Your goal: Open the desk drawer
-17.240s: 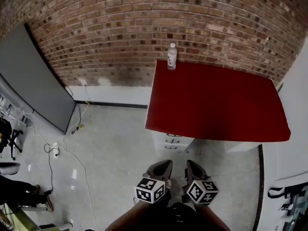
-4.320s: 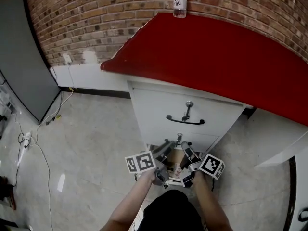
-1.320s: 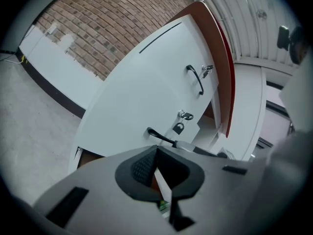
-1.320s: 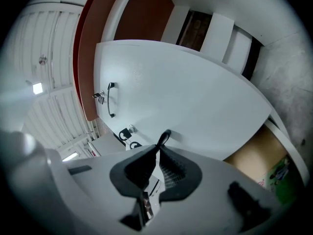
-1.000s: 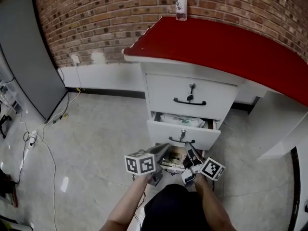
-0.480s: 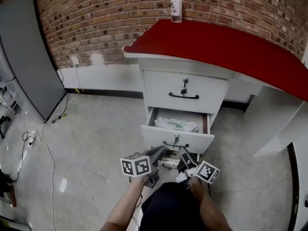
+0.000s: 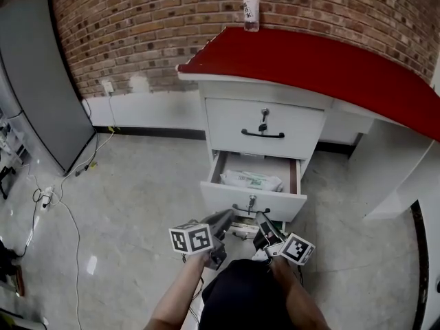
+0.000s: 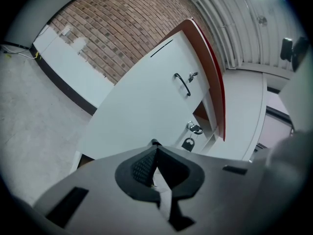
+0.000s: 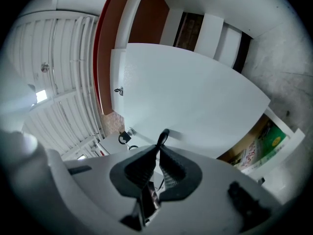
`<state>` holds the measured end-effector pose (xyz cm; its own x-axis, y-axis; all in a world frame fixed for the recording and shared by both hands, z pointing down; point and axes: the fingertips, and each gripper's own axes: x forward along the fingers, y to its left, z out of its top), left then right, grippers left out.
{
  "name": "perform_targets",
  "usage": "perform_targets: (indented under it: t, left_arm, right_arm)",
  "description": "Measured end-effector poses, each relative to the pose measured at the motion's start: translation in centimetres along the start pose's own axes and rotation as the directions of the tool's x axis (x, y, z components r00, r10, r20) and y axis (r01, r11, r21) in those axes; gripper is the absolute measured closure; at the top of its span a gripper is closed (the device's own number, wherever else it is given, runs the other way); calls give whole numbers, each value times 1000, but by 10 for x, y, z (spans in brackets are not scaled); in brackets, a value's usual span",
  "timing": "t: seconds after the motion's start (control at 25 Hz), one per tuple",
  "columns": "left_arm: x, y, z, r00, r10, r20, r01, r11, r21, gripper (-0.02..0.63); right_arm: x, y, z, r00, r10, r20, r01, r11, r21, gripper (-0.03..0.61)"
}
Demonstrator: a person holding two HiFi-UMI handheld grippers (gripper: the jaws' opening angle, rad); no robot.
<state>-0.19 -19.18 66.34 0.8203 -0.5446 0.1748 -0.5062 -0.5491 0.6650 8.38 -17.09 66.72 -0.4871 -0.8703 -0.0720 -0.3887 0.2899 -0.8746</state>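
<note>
Hard to read: in the head view both grippers' tips are crowding the drawer front, and the drawer handle [image 7: 251, 210] is showing only as a thin dark bar.
Left gripper [image 8: 155, 154]: jaws are sitting together. A dark nub is poking out at their tip, too small to tell whether it is pinched.
Right gripper [image 9: 159, 156]: jaws are standing narrow, pressing on the black handle sticking up between the pads.
Middle drawer [image 7: 251, 199]: standing pulled out under the closed top drawer [image 7: 265, 128], beneath the red counter [image 7: 323, 57].
Contents: a white-and-green packet [image 7: 249, 179] is lying inside.
Below the drawer: printed books [image 9: 259, 148] are lying partly cut off.
Bottle [image 7: 251, 7]: standing upright at the counter's back edge.
</note>
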Motion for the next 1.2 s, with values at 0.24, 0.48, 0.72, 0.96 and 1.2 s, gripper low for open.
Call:
perform_targets:
  t: [0.24, 0.48, 0.72, 0.96, 1.2]
  left_arm:
    - [-2, -3, -7, 1000, -15, -15, 15, 1000, 0, 609]
    - [-6, 2, -10, 1000, -7, -15, 7, 1000, -1, 609]
    - [-6, 3, -16, 1000, -1, -26, 1, 1000, 19, 609]
    - [-11, 0, -25, 999, 9, -43, -7, 1000, 28, 609]
    - [-15, -3, -29, 999, 16, -51, -14, 999, 41, 609]
  right_arm:
    - [-8, 1, -7, 1000, 0, 15, -1, 1000, 20, 549]
    - [-6, 4, -9, 999, 24, 30, -24, 1000, -1, 541]
    - [-8, 1, -13, 1000, -10, 10, 11, 998, -63, 535]
    - [-13, -7, -22, 997, -78, -22, 76, 994, -83, 517]
    - [-18, -12, -28, 994, -96, -46, 92, 993, -67, 486]
